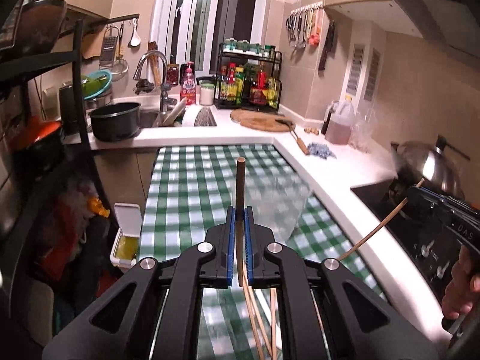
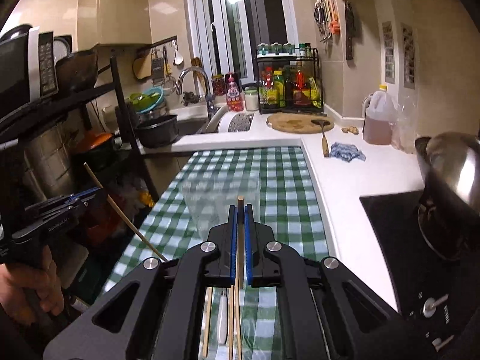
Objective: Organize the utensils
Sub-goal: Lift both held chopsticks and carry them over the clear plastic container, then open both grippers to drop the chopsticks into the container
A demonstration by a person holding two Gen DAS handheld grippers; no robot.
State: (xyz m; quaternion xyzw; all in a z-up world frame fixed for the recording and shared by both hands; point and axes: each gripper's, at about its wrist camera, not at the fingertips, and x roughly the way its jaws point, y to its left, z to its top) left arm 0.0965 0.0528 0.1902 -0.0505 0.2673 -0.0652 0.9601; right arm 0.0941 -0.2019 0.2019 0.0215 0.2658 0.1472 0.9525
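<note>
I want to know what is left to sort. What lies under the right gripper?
Under the right gripper, several chopsticks and a white-handled utensil lie on the checked tablecloth. The gripper's body covers their upper ends.

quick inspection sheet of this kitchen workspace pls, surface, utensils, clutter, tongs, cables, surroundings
surface: green checked tablecloth with a clear plastic sheet on it
job's things: each of the tongs holds one chopstick; more chopsticks and a white-handled utensil lie below the right tongs
clutter: blue cloth, spatula, oil jug on the counter
grippers: left tongs shut on a dark chopstick; right tongs shut on a pale chopstick
cables: nothing seen
surroundings: sink, spice rack, stove with wok
</note>
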